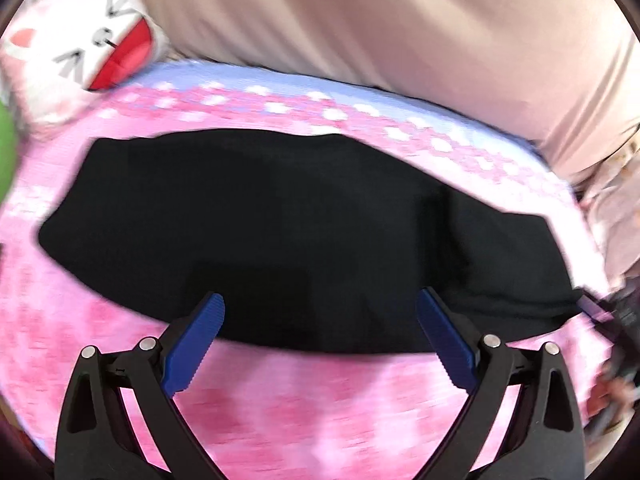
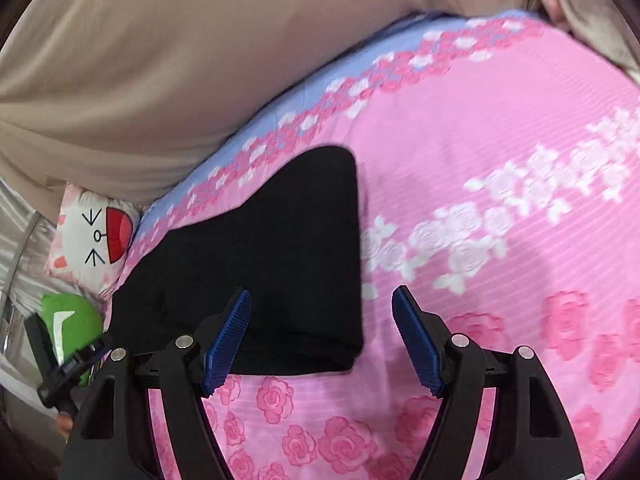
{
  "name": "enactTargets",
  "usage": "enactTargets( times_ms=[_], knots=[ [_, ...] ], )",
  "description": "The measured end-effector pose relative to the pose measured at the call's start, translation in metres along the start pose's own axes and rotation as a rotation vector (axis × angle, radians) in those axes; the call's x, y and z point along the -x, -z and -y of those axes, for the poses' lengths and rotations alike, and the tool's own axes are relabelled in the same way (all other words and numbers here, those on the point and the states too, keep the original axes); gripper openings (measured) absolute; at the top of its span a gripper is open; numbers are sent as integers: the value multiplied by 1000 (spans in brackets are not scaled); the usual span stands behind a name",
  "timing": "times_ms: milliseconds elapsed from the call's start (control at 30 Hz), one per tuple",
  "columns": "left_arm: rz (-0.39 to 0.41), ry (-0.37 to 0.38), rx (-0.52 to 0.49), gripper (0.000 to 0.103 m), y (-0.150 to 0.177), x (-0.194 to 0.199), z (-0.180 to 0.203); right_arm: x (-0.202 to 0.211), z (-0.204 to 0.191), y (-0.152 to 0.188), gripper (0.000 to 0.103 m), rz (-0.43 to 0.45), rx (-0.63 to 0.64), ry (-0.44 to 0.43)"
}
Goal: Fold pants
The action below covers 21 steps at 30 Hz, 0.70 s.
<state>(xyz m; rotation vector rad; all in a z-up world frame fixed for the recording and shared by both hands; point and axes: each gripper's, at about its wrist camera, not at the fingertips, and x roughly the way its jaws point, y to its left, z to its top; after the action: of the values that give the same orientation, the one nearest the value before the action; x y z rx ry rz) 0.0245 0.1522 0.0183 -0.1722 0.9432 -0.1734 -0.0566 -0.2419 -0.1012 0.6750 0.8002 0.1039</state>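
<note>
Pants: the black pants (image 1: 304,232) lie flat as a folded, compact dark slab on the pink floral bedspread (image 1: 320,408), filling the middle of the left wrist view; in the right wrist view they (image 2: 272,264) sit centre-left, with a straight edge on their right side.
Left gripper: the left gripper (image 1: 320,312) has its blue ribbed fingers (image 1: 196,344) spread wide, with nothing between them; the tips overlap the near edge of the pants in the lower middle of the frame, and contact cannot be judged.
Right gripper: the right gripper (image 2: 322,308) is likewise spread wide and holds nothing; its left finger lies over the lower right corner of the pants, its right finger over bare bedspread (image 2: 500,160).
Bedspread: pink with rose and white flower patterns and a light blue border along its far edge.
Cushion: a white cat-face cushion (image 1: 80,48) with a red mouth sits upper left, beyond the pants; at the left edge in the right wrist view (image 2: 96,240).
Green object: a green soft item (image 2: 72,324) lies just below that cushion, at lower left.
Backdrop: beige fabric (image 1: 380,20) rises behind the bed across the top of both views.
</note>
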Motion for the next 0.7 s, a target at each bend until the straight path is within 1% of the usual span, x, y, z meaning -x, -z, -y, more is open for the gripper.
enactTargets(
  times_ms=[67,100,133,167,200,233,267,300,333,367,400,433,467,500,533,600,667,700],
  knots=[
    [-14,73,31,94,-12,-10,15,-8,-1,5,71,-15,7,5],
    [-16,94,38,94,-18,-15,22,-12,-4,6,71,-16,20,14],
    [-9,99,32,94,-20,-20,30,-13,-5,8,71,-14,32,23],
    [5,65,6,92,-22,-29,41,-14,-5,11,71,-12,46,31],
    [0,33,-19,84,-21,-38,48,-13,-6,12,71,-10,52,32],
    [-22,5,-50,79,-20,-51,55,-13,-5,14,71,-9,55,28],
    [-68,-13,-79,62,-16,-70,61,-13,-3,14,71,-10,55,20],
    [-107,-19,-84,49,-10,-82,63,-12,-2,15,71,-8,60,13],
    [-113,-19,-84,49,-5,-88,61,-10,-1,15,71,-3,68,19],
    [-83,-23,-91,46,-2,-83,60,-7,0,15,71,6,83,34],
    [-84,-24,-97,35,0,-80,58,-5,0,15,71,9,94,42],
    [-84,-45,-97,21,3,-75,54,-2,1,15,71,13,103,48],
    [-91,-123,-99,0,8,-74,46,1,2,15,71,18,106,51],
    [-91,-145,-91,3,11,-74,38,5,3,15,71,25,104,42],
    [-86,-114,-80,3,15,-72,30,5,4,15,71,27,103,33],
    [-87,-96,-47,4,15,-61,23,1,8,14,72,15,86,4],
    [-58,-74,-14,4,14,-45,22,-8,13,13,72,-7,46,-31],
    [-42,-70,-13,7,14,-39,24,-12,13,13,72,-9,31,-45]
  ],
)
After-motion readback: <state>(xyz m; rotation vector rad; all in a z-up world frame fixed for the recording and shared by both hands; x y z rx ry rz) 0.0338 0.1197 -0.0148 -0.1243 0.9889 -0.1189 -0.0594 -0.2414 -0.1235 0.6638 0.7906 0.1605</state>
